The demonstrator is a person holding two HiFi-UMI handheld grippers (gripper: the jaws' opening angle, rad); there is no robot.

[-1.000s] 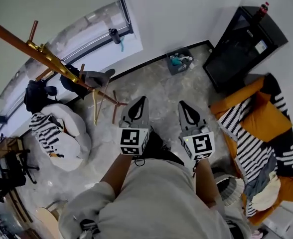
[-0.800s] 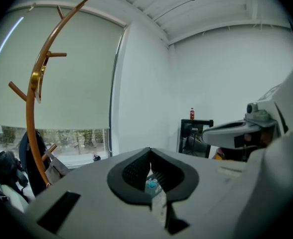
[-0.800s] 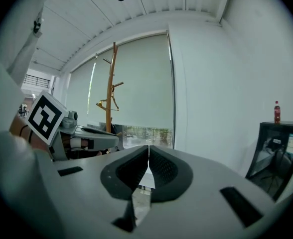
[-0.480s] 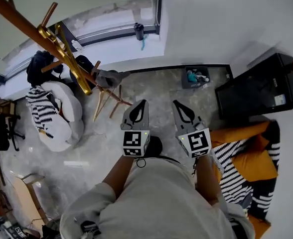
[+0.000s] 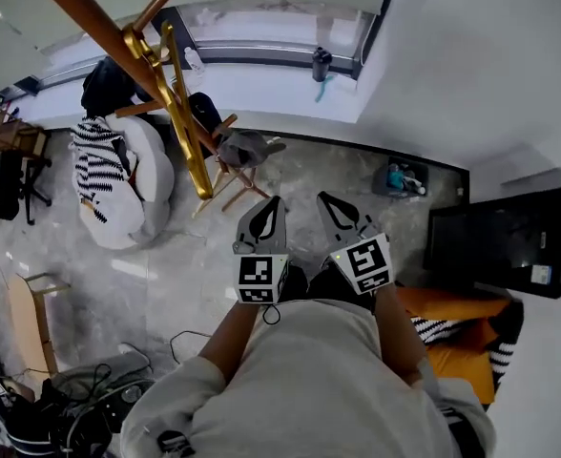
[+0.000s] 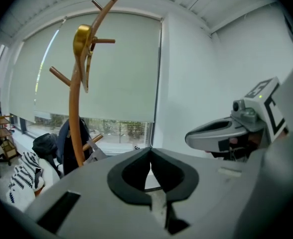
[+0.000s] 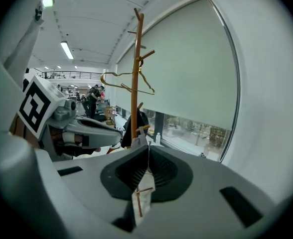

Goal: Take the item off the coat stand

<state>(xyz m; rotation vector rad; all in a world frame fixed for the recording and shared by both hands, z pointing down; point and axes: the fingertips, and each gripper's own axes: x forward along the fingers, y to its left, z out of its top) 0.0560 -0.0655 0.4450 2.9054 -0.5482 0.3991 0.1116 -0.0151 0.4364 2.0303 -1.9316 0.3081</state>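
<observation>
Floor (image 5: pixel 166 275) crate (image 5: pixel 385 189) holds bottles (image 5: pixel 397 173), coat stand (image 5: pixel 90 12) apart.

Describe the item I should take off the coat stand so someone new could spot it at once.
Find the big pale window blind; the tall wooden coat stand rises in front of it. High among its pegs hangs a hanger. It is the only shiny gold metal piece there and carries no clothes, while the dark coat hangs lower down the stand.
</observation>
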